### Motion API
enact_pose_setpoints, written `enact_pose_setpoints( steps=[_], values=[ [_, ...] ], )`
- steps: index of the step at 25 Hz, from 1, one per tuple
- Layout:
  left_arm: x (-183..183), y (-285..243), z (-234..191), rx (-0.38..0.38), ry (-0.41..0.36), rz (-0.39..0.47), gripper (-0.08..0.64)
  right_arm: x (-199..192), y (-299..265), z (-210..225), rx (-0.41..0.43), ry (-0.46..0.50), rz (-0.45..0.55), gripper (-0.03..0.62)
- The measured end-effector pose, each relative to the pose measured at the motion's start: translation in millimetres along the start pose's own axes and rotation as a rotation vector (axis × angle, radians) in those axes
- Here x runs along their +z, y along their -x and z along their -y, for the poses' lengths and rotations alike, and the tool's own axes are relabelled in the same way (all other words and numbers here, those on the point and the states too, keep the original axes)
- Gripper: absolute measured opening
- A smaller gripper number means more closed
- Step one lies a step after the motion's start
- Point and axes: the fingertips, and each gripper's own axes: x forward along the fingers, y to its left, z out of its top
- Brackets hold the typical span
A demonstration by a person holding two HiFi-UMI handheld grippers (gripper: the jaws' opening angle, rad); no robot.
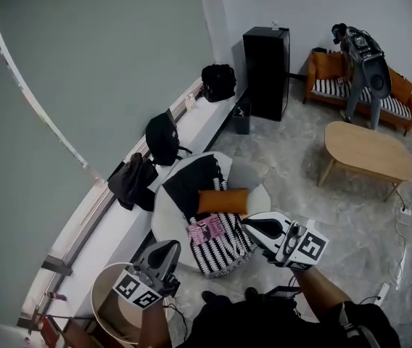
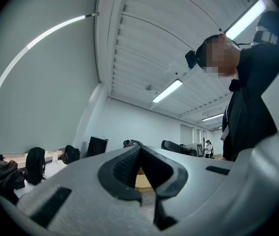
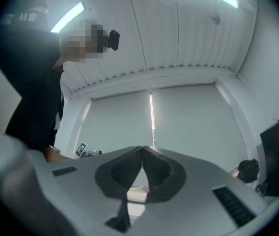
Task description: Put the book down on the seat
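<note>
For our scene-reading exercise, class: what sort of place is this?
Probably an office lounge or waiting area: a cushioned round armchair, a wooden coffee table and a striped sofa.

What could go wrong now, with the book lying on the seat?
The book rests on a rumpled striped blanket that seems to drape over the seat's front, so it may slide off. The right gripper, shut and empty, hangs close beside the book and could knock it if swung carelessly.
</note>
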Motion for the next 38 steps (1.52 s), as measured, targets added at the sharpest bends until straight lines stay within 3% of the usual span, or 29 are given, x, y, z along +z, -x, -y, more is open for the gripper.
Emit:
enact_pose_setpoints(
  steps=[7,12,16,23,27,32,38],
  values=[
    [6.8,18.5,48.7,-0.092,-0.006,0.012,0.023,6.2,16.8,-53.1,-0.027,0.017,-0.017,0.029],
    [1.2,67.3,87.8,-0.157,-0.005,0.006,0.023,1.8,9.8,-118.4,-0.055,0.032,-0.019,0.029],
    [-12.5,121.4,116.8,-0.168,0.013,-0.038,0.023,-4.6,3.1,-187.7,-0.055,-0.031,0.009,0.029],
    [-24.7,190.8,149.8,-0.169,0.024,-0.056,0.023,-27.5,-6.4,-275.0,-0.028,-0.059,-0.047,0.029],
    [-26.8,208.3,162.7,-0.169,0.051,-0.059,0.023,-24.2,-11.5,-301.1,0.016,-0.060,-0.050,0.029],
    [-16.9,209.0,184.4,-0.191,-0.003,-0.041,0.023,-18.7,-7.6,-313.2,0.063,-0.056,-0.042,0.028],
    [-23.2,195.6,204.3,-0.182,-0.007,-0.078,0.023,-16.2,4.0,-319.5,0.103,-0.059,-0.051,0.028]
  ],
)
